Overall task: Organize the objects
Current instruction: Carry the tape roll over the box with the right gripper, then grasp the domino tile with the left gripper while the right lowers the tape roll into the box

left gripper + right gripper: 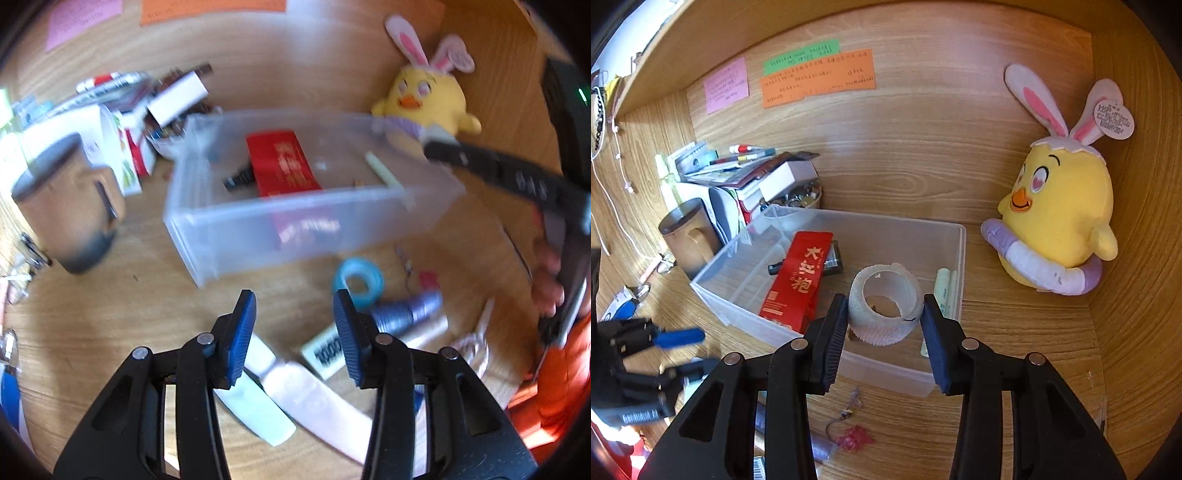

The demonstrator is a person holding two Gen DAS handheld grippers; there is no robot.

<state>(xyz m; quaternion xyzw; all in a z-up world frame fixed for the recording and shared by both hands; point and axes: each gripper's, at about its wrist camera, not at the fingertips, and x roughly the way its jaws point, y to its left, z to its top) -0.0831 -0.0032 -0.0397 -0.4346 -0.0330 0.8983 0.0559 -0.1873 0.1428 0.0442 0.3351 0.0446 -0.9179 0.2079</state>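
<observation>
A clear plastic bin (945,254) (207,236) stands on the wooden desk and holds a red packet (798,277) (284,162), a black item (238,179) and a pale green marker (942,288). My right gripper (884,325) holds a white ribbed tape roll (886,306) between its pads, above the bin's front wall. My left gripper (291,332) is open and empty above the desk in front of the bin; it appears at the left of the right wrist view (679,350). A blue tape roll (356,282), a purple tube (406,312) and a white and a pale flat item (306,395) lie near it.
A yellow plush chick (1060,221) sits at the right by the wall. A brown mug (690,236) and a stack of books and boxes (750,177) stand at the left. A pink charm (853,437) lies in front of the bin.
</observation>
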